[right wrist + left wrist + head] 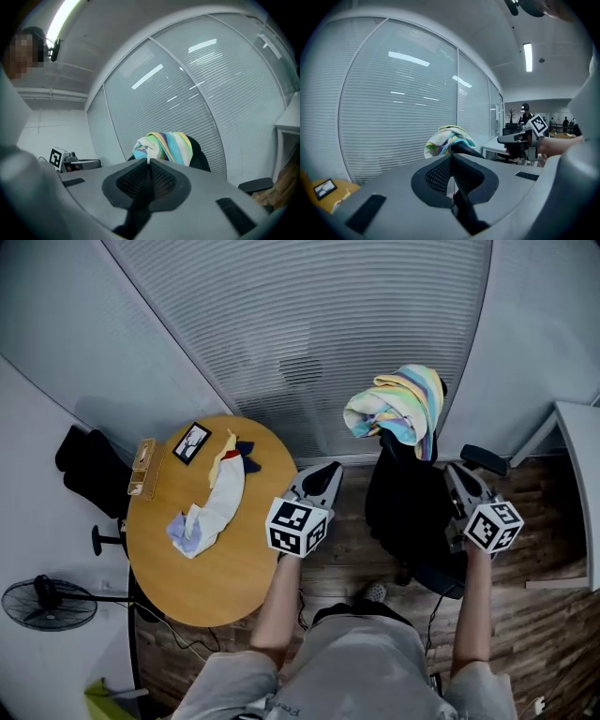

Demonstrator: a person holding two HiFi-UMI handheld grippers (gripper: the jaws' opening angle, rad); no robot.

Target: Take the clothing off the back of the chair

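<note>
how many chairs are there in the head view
2. A black chair stands right of the round table, with striped clothing over its back. A second chair sits at the table's left side. More may be hidden outside the frame.

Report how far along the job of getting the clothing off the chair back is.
Done: nothing; the striped clothing still drapes over the chair back. In hand: the left gripper and right gripper are both shut and empty, held short of it. Left: open the jaws, grip the clothing and lift it off.
</note>
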